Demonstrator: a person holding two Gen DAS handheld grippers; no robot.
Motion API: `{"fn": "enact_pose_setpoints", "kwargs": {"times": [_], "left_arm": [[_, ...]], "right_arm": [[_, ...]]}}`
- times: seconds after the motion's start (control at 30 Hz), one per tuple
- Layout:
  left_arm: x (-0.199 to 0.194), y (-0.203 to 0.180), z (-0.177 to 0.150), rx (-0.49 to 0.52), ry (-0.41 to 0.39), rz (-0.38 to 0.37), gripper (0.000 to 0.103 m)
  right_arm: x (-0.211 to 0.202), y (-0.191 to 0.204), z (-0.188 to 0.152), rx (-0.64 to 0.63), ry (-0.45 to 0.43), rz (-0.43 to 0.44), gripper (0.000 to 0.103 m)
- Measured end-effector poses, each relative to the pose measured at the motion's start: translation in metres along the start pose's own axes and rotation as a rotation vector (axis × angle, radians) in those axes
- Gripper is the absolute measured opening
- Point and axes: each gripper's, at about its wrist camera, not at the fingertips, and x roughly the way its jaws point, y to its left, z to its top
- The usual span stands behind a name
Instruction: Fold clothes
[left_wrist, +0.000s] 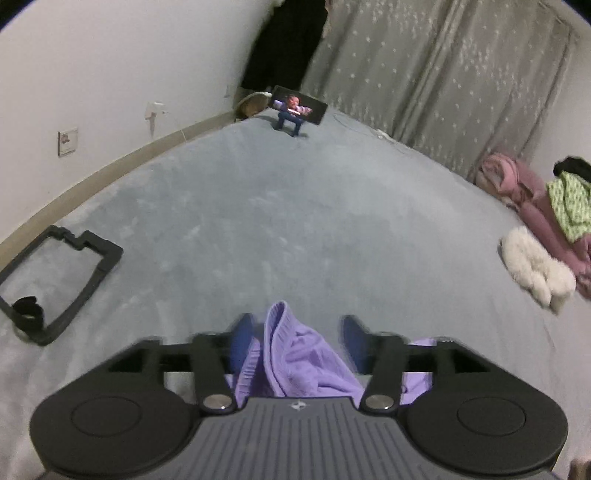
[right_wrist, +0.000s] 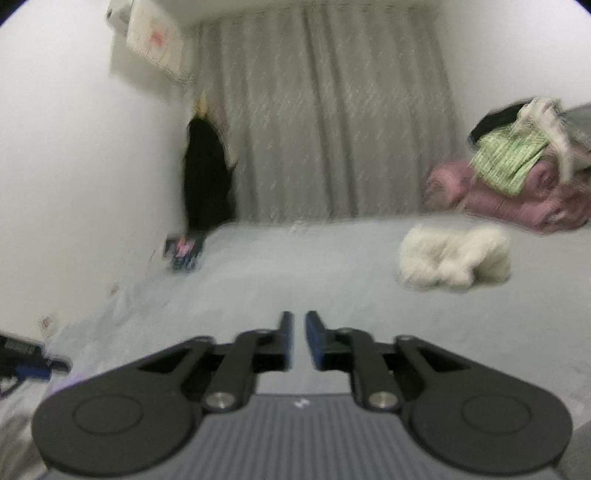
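A lilac knitted garment (left_wrist: 295, 354) lies bunched on the grey-blue bed cover (left_wrist: 295, 221), right in front of the left wrist camera. My left gripper (left_wrist: 297, 325) stands open with its blue pads (left_wrist: 242, 339) wide apart. The garment's ribbed edge rises between them, close against the left pad and clear of the right one. In the blurred right wrist view my right gripper (right_wrist: 298, 321) hovers over bare bed cover (right_wrist: 295, 266). Its fingers (right_wrist: 314, 339) stand a narrow gap apart with nothing between them.
A white fluffy garment (left_wrist: 535, 269) (right_wrist: 454, 258) lies to the right, in front of a pink pile (left_wrist: 532, 199) (right_wrist: 517, 199) topped by a green garment (left_wrist: 569, 203) (right_wrist: 509, 158). A black frame (left_wrist: 62, 280) lies at left. A phone on a stand (left_wrist: 299, 105) sits by the curtain.
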Motion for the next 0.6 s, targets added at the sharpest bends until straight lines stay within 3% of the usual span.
{"fn": "enact_pose_setpoints", "kwargs": {"times": [0.03, 0.13, 0.2, 0.3, 0.47, 0.6], "left_arm": [[0.002, 0.000, -0.001, 0.001, 0.008, -0.001, 0.068], [0.008, 0.001, -0.005, -0.005, 0.037, -0.007, 0.076], [0.013, -0.003, -0.008, 0.014, 0.050, -0.001, 0.080], [0.019, -0.009, -0.013, 0.048, 0.060, 0.009, 0.080], [0.021, -0.021, -0.019, 0.103, 0.063, 0.020, 0.079], [0.024, -0.026, -0.024, 0.150, 0.074, 0.023, 0.079]], "right_arm": [[0.007, -0.001, -0.004, -0.003, 0.039, -0.010, 0.056], [0.030, 0.000, -0.013, -0.001, 0.150, 0.010, 0.056], [0.039, 0.000, -0.016, 0.018, 0.196, 0.037, 0.062], [0.049, 0.007, -0.022, 0.010, 0.248, 0.053, 0.081], [0.062, 0.014, -0.029, -0.003, 0.312, 0.054, 0.083], [0.068, 0.013, -0.033, 0.010, 0.345, 0.078, 0.098]]}}
